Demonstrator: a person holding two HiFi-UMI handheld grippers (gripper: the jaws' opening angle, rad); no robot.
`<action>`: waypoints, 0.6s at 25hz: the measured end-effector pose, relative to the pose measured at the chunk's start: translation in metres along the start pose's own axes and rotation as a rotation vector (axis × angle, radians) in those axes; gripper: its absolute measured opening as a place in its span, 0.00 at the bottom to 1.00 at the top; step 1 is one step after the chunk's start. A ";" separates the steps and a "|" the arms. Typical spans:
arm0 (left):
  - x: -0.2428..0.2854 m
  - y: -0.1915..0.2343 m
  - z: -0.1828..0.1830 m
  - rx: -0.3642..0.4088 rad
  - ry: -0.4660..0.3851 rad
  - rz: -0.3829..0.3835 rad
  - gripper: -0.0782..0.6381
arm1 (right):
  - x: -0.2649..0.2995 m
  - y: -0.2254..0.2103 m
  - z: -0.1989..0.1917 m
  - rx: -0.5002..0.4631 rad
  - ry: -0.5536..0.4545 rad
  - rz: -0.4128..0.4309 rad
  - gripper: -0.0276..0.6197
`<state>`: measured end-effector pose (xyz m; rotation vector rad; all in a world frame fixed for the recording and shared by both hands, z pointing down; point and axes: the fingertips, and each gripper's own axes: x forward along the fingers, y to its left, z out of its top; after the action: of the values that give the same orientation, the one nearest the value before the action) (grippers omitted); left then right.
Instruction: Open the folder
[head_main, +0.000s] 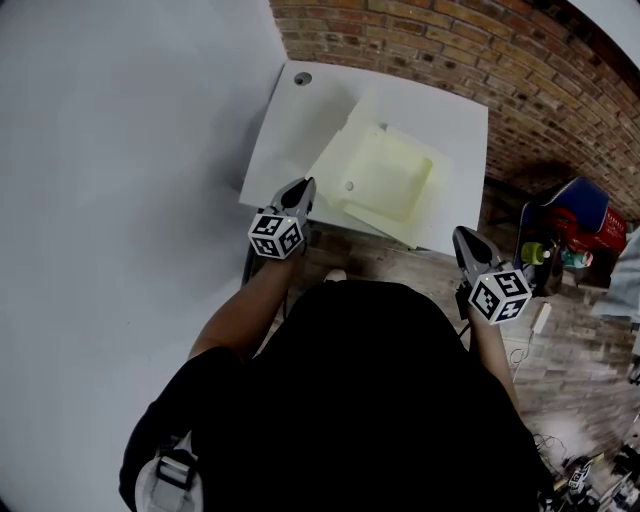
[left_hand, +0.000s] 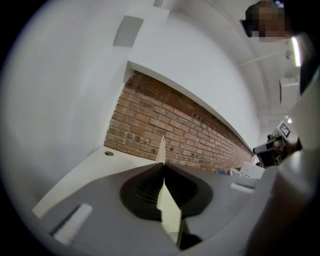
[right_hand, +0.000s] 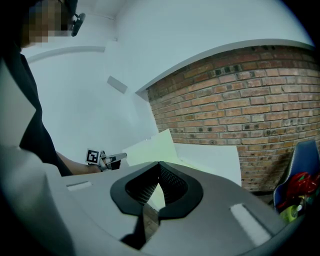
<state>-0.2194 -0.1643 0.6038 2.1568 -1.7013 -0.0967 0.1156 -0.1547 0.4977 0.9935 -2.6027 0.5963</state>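
Observation:
A pale yellow folder lies on the white table, its cover raised off the yellowish sheets inside. My left gripper is at the folder's near left corner. In the left gripper view the cover runs edge-on between the jaws, and the left gripper is shut on it. My right gripper hangs just off the table's near right corner, apart from the folder. In the right gripper view its jaws meet at the tips: the right gripper is shut with nothing in it, and the lifted cover shows beyond.
A brick wall runs behind the table. A blue chair with red things stands on the floor at the right, a green bottle beside it. A round hole sits in the table's far left corner.

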 end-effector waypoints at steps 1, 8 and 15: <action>-0.001 0.006 0.000 -0.019 -0.001 0.008 0.12 | 0.002 0.001 0.000 0.006 -0.002 0.000 0.05; -0.005 0.044 -0.002 -0.095 -0.001 0.047 0.12 | 0.010 0.008 0.002 0.021 -0.007 -0.017 0.05; -0.008 0.079 -0.009 -0.156 0.000 0.082 0.12 | 0.014 0.015 0.000 0.044 -0.007 -0.035 0.05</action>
<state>-0.2918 -0.1691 0.6378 1.9727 -1.7192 -0.1993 0.0958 -0.1525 0.4993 1.0543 -2.5829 0.6447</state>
